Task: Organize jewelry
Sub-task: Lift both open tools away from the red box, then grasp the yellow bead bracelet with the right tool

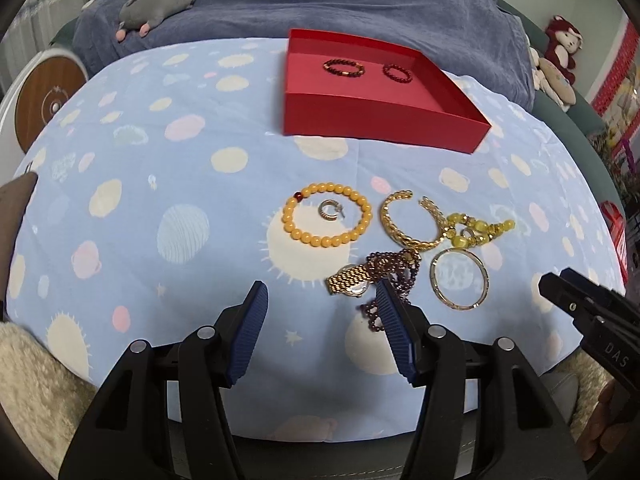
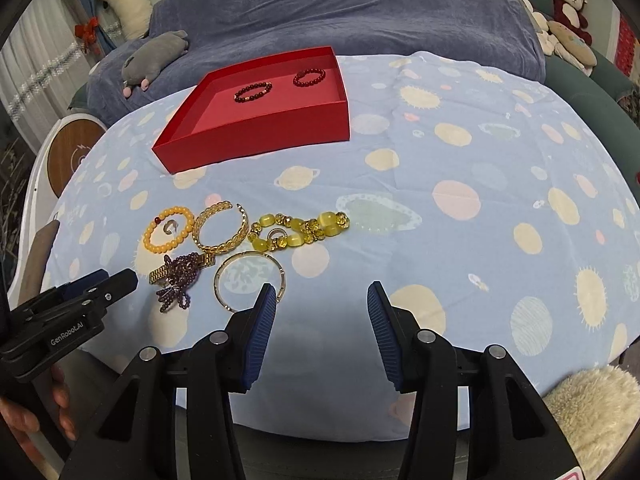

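- Blue planet-print cloth [image 1: 160, 184] covers the table in the left wrist view, a bed with a grey plush toy [image 1: 158, 6] behind it; the red tray [image 1: 384, 120] sits at the far side, holding two dark red bead bracelets [image 1: 344, 68].
- Nearer lie the loose pieces: a yellow bead bracelet [image 1: 327, 216] ringing a small silver ring [image 1: 330, 210]; a gold cuff [image 1: 412, 220]; a gold watch [image 1: 348, 282] tangled with purple beads [image 1: 394, 272]; a thin bangle [image 1: 459, 279].
- Left gripper [image 1: 322, 300] hovers low with its jaws spread wide and nothing between them; its right blue pad [image 1: 394, 328] overlaps the purple beads, contact unclear; the right gripper's black tip shows at the right edge.
- Right wrist view: same cloth [image 2: 480, 152]; tray [image 2: 256, 136] far left; a yellow-green stone bracelet [image 2: 300, 230] lies just beside the cuff [image 2: 220, 226].
- Right gripper [image 2: 322, 300] is also wide apart and empty, level above the cloth; its left pad [image 2: 262, 332] overlaps the bangle's [image 2: 250, 280] near rim; the left gripper [image 2: 96, 288] points in from the left edge, fingers of a hand below it.
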The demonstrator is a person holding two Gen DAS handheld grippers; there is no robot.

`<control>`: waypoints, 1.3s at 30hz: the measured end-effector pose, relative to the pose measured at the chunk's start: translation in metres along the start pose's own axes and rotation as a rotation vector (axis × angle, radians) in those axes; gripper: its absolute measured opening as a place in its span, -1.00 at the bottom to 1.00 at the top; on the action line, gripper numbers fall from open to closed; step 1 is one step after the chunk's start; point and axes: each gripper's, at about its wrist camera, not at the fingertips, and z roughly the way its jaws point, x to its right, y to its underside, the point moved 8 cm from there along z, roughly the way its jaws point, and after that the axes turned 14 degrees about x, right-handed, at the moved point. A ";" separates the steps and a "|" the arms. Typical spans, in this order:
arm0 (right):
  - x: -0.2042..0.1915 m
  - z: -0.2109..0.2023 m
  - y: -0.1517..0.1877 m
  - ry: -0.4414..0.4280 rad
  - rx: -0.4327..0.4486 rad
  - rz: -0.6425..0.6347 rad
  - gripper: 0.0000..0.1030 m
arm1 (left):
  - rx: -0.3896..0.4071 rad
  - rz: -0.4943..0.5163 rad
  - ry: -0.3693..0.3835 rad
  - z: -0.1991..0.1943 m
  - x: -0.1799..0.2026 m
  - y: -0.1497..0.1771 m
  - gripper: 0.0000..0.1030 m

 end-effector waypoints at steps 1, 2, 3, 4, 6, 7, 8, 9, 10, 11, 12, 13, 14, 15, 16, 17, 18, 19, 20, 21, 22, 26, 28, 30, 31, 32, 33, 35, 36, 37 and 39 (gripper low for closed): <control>0.000 0.002 -0.001 -0.003 -0.001 0.009 -0.10 | 0.003 -0.024 -0.005 0.000 -0.005 -0.003 0.04; 0.001 0.003 -0.002 -0.006 -0.003 0.018 -0.10 | 0.006 -0.038 -0.010 0.001 -0.007 -0.005 0.04; 0.001 0.005 -0.003 -0.014 -0.003 0.031 -0.10 | 0.009 -0.046 -0.016 0.002 -0.010 -0.008 0.04; 0.000 0.007 -0.004 -0.018 -0.004 0.038 -0.10 | 0.014 -0.052 -0.025 0.003 -0.013 -0.011 0.04; 0.000 0.012 -0.007 -0.022 -0.009 0.051 -0.10 | 0.021 -0.053 -0.040 0.008 -0.017 -0.017 0.04; -0.001 0.016 -0.008 -0.028 -0.013 0.061 -0.10 | 0.021 -0.055 -0.045 0.011 -0.018 -0.020 0.04; -0.002 0.020 -0.009 -0.034 -0.016 0.072 -0.10 | 0.018 -0.059 -0.049 0.015 -0.020 -0.022 0.04; -0.002 0.023 -0.011 -0.038 -0.018 0.082 -0.10 | 0.017 -0.066 -0.054 0.018 -0.022 -0.024 0.04; -0.003 0.026 -0.012 -0.040 -0.019 0.091 -0.10 | 0.017 -0.072 -0.055 0.021 -0.023 -0.026 0.04; -0.003 0.029 -0.014 -0.041 -0.019 0.099 -0.10 | 0.019 -0.081 -0.059 0.024 -0.025 -0.028 0.04; -0.003 0.032 -0.015 -0.042 -0.021 0.110 -0.10 | 0.020 -0.089 -0.061 0.025 -0.026 -0.029 0.04; -0.003 0.035 -0.016 -0.044 -0.023 0.120 -0.10 | 0.018 -0.100 -0.063 0.028 -0.028 -0.030 0.04; -0.003 0.038 -0.017 -0.048 -0.027 0.133 -0.11 | 0.014 -0.105 -0.063 0.030 -0.029 -0.029 0.04; -0.003 0.042 -0.018 -0.049 -0.030 0.144 -0.12 | 0.009 -0.106 -0.064 0.032 -0.029 -0.029 0.04; -0.003 0.044 -0.018 -0.049 -0.032 0.152 -0.12 | 0.003 -0.108 -0.065 0.035 -0.030 -0.028 0.04; -0.003 0.047 -0.018 -0.051 -0.034 0.164 -0.12 | 0.000 -0.110 -0.062 0.037 -0.030 -0.028 0.04; -0.003 0.049 -0.018 -0.052 -0.035 0.173 -0.12 | -0.002 -0.110 -0.061 0.039 -0.030 -0.028 0.04; -0.003 0.052 -0.018 -0.054 -0.037 0.184 -0.12 | -0.006 -0.109 -0.059 0.041 -0.029 -0.028 0.04; -0.003 0.055 -0.018 -0.053 -0.039 0.194 -0.12 | -0.010 -0.108 -0.058 0.044 -0.028 -0.027 0.04; -0.002 0.057 -0.018 -0.051 -0.040 0.202 -0.12 | -0.013 -0.106 -0.058 0.047 -0.028 -0.027 0.04; -0.002 0.059 -0.019 -0.049 -0.041 0.208 -0.12 | -0.020 -0.104 -0.059 0.050 -0.027 -0.026 0.04; 0.006 0.068 -0.024 -0.040 -0.039 0.257 -0.13 | -0.028 -0.103 -0.059 0.057 -0.025 -0.024 0.04; 0.007 0.073 -0.028 -0.041 -0.041 0.278 -0.13 | -0.025 -0.103 -0.057 0.058 -0.024 -0.024 0.04; 0.007 0.078 -0.030 -0.037 -0.043 0.284 -0.18 | -0.024 -0.097 -0.058 0.060 -0.024 -0.024 0.04; 0.007 0.081 -0.031 -0.032 -0.047 0.285 -0.21 | -0.023 -0.092 -0.059 0.060 -0.023 -0.024 0.04; 0.007 0.085 -0.031 -0.029 -0.052 0.287 -0.32 | -0.024 -0.091 -0.059 0.060 -0.023 -0.024 0.04; 0.007 0.088 -0.030 -0.028 -0.060 0.290 -0.44 | -0.024 -0.094 -0.058 0.060 -0.023 -0.025 0.04; 0.008 0.093 -0.030 -0.028 -0.069 0.296 -0.71 | -0.025 -0.100 -0.056 0.060 -0.024 -0.025 0.04; 0.007 0.094 -0.030 -0.036 -0.073 0.295 -0.87 | -0.027 -0.103 -0.055 0.060 -0.024 -0.025 0.04; 0.007 0.094 -0.030 -0.038 -0.070 0.292 -0.87 | -0.028 -0.107 -0.053 0.059 -0.024 -0.025 0.04; 0.008 0.091 -0.032 -0.031 -0.061 0.277 -0.93 | -0.030 -0.117 -0.048 0.057 -0.024 -0.024 0.04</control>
